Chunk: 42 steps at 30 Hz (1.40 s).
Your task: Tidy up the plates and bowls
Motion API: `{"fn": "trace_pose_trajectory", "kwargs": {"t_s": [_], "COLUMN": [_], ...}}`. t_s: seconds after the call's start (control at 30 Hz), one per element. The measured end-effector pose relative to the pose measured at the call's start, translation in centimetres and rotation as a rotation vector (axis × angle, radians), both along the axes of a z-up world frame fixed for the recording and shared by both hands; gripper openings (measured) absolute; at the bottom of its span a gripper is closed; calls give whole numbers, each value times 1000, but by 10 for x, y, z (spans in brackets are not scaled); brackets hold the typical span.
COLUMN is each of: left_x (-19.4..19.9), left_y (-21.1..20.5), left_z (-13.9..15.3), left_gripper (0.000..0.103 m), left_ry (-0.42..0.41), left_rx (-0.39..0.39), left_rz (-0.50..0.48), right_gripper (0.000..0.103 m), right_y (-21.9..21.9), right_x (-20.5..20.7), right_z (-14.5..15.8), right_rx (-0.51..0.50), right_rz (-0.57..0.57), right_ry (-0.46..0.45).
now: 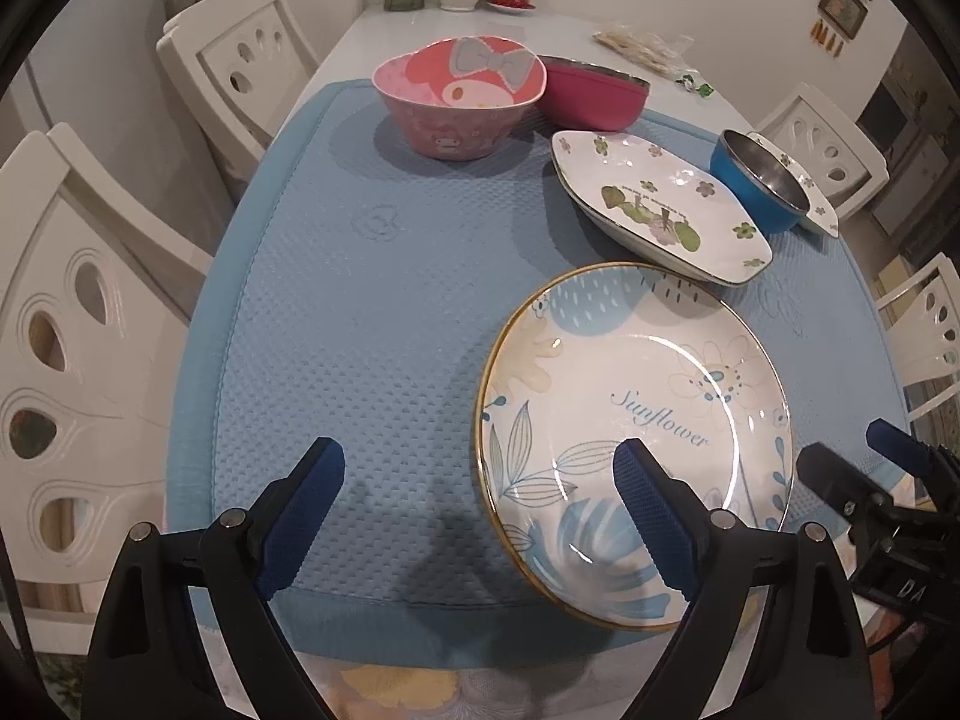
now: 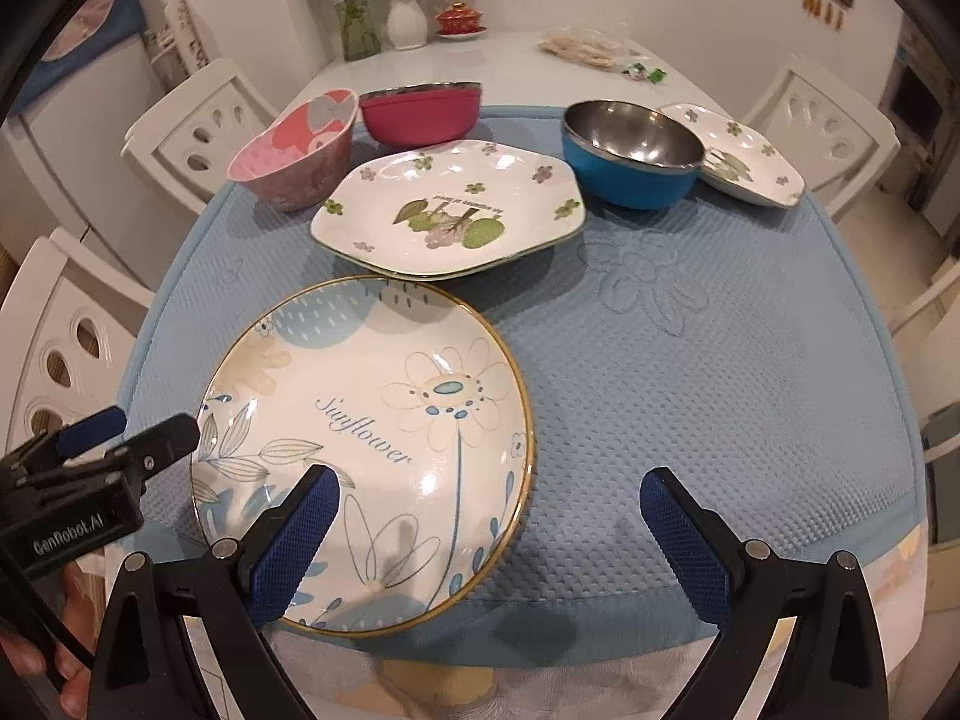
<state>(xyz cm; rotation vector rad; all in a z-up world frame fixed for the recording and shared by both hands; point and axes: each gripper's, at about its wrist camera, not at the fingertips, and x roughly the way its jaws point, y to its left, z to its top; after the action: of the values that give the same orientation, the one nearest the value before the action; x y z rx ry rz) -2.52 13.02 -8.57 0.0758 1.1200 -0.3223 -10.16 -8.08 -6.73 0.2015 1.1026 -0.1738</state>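
- The left gripper (image 1: 480, 516) is hovering low at the near edge of the blue mat (image 1: 360, 312), its fingers spread wide and gripping nothing; one pad is hanging over the round Sunflower plate (image 1: 636, 420).
- The right gripper (image 2: 489, 531) is waiting just beside it, fingers likewise spread and empty, with its left pad over the same plate's near rim.
- Judging by how things lie, nothing is being stacked yet; the sorting looks to be only beginning, and this nearest plate is the likely first pick.
- The next move is calling for one gripper to drop to the plate's rim, straddle its edge and close; the glazed, shallow lip may slip.
- Just beyond, the large flowered plate (image 2: 450, 210) is lying nearly touching the round one, crowding its far rim.
- Farther back, the pink cartoon bowl (image 2: 294, 150) and magenta bowl (image 2: 420, 114) are sitting side by side on the left.
- On the right, the blue steel-lined bowl (image 2: 630, 150) is resting against a small flowered plate (image 2: 750, 162).
- Beyond the mat, a white vase (image 2: 408, 21), a red lidded cup (image 2: 459, 18) and a plastic bag (image 2: 588, 45) are standing well apart from the work.
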Motion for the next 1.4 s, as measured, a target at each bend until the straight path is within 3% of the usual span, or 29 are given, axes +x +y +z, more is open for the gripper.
{"fn": "trace_pose_trajectory", "kwargs": {"t_s": [0.13,0.2,0.27,0.33,0.43,0.57,0.63,0.97,1.07,1.17,1.4], "left_x": [-1,-1,1,3,5,10,13,15,13,13,1], "left_y": [2,3,3,4,4,3,2,-7,-12,-13,1], "left_z": [-7,-12,-18,-26,-32,-41,-45,-48,-48,-47,-34], "left_gripper": [88,79,70,65,61,38,32,31,31,31,31], "left_ry": [25,50,80,111,126,158,170,170,151,149,83], "left_rx": [-13,-36,-55,-74,-100,-127,-129,-161,-126,-114,-89], "left_rz": [4,2,-2,-2,3,-11,-15,-87,-109,-117,-127], "right_gripper": [101,100,92,75,60,60,58,44,40,40,40], "right_y": [-7,-10,-15,-18,-23,-31,-33,-29,-21,-10,6], "right_x": [-4,-2,2,7,10,12,13,21,24,24,12], "right_z": [-5,-12,-21,-30,-40,-50,-55,-62,-62,-60,-50], "right_rx": [17,26,52,83,121,183,205,222,211,149,118], "right_rz": [-22,-19,-14,-9,-22,-53,-61,-32,3,28,50], "right_ry": [-5,10,35,60,72,67,70,50,53,62,69]}}
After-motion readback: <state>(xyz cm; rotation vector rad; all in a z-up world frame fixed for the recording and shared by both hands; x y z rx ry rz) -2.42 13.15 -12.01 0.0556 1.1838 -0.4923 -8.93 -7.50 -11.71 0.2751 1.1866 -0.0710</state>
